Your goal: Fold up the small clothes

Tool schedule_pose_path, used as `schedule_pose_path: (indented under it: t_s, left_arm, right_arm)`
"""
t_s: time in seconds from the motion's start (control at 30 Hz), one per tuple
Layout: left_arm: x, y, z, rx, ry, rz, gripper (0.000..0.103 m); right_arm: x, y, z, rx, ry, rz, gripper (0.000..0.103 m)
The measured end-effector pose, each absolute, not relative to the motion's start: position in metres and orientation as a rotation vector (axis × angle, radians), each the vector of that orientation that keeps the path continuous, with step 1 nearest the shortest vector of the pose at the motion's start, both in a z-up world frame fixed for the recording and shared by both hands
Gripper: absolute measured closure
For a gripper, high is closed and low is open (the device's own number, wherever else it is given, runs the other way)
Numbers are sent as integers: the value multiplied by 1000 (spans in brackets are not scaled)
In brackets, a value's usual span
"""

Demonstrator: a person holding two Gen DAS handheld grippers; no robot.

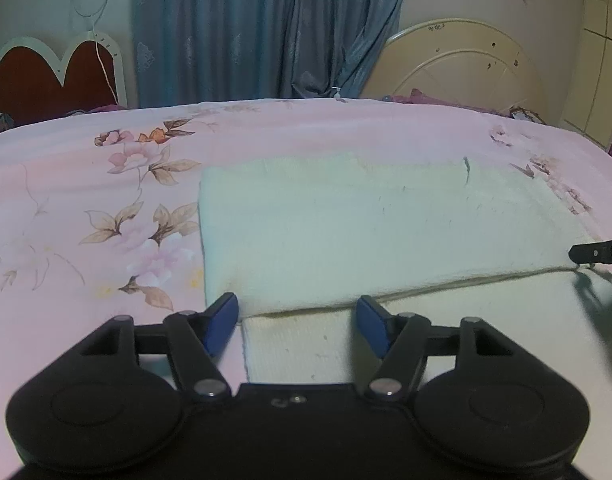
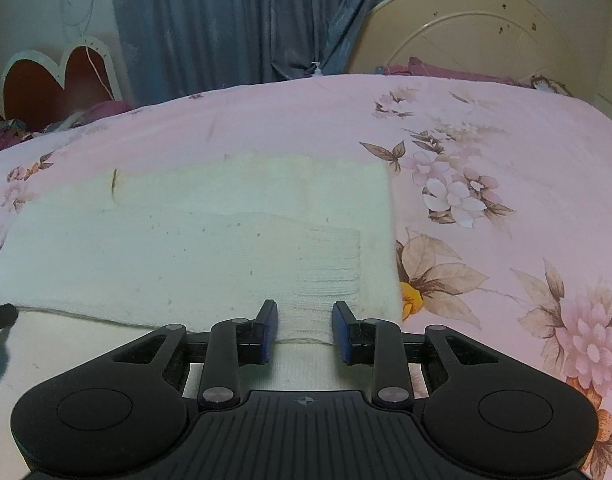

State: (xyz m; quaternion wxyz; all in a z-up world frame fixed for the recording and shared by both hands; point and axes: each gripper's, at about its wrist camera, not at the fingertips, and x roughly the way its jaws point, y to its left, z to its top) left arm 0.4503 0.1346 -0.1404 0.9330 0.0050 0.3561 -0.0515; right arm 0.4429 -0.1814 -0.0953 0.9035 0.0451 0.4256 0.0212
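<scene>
A cream knitted garment (image 1: 366,232) lies on the pink floral bedsheet (image 1: 86,200), with a top layer folded over a lower layer; the fold edge runs across in front of both grippers. My left gripper (image 1: 298,318) is open, hovering at the garment's near left corner by the fold edge. My right gripper (image 2: 305,326) is open over the same garment (image 2: 186,248), its fingers either side of a ribbed cuff-like patch (image 2: 330,268) near the right edge. The tip of the right gripper shows at the right edge of the left wrist view (image 1: 598,252).
The bedsheet (image 2: 506,200) spreads wide on both sides of the garment. Blue curtains (image 1: 246,32) hang behind the bed. A cream round headboard (image 1: 458,60) stands at the back right and a heart-shaped red board (image 1: 54,76) at the back left.
</scene>
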Motion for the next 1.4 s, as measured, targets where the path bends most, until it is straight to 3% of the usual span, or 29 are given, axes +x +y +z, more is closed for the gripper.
schedule_pose_path:
  t_s: [0.3, 0.33, 0.37, 0.43, 0.47, 0.5, 0.67, 0.8, 0.9, 1.23, 1.4]
  left_arm:
    - [450, 126, -141, 52, 746, -94, 30]
    - [450, 125, -140, 62, 759, -89, 23]
    - [450, 124, -139, 63, 780, -78, 9]
    - [443, 122, -135, 70, 795, -50, 6]
    - [438, 122, -133, 71, 791, -56, 10]
    - [432, 122, -131, 71, 794, -60, 12]
    - [396, 118, -120, 98, 779, -57, 18]
    - [366, 117, -111, 90, 778, -54, 30]
    - [335, 116, -107, 82, 776, -60, 34]
    - [224, 123, -112, 4, 821, -4, 41]
    - [180, 128, -116, -47, 837, 6, 51]
  right_arm:
    - [443, -180, -98, 69, 876, 59, 73]
    - [443, -181, -97, 70, 877, 65, 73]
    - [442, -182, -95, 75, 885, 77, 72]
    - [437, -189, -86, 115, 890, 103, 57]
    - [430, -193, -80, 134, 869, 106, 31]
    - [421, -198, -74, 142, 845, 109, 26]
    - [377, -224, -56, 183, 822, 130, 27]
    - [339, -246, -41, 228, 805, 142, 53]
    - [308, -263, -32, 262, 801, 168, 62]
    - [203, -293, -53, 411, 899, 234, 64]
    - [161, -298, -63, 478, 940, 266, 64]
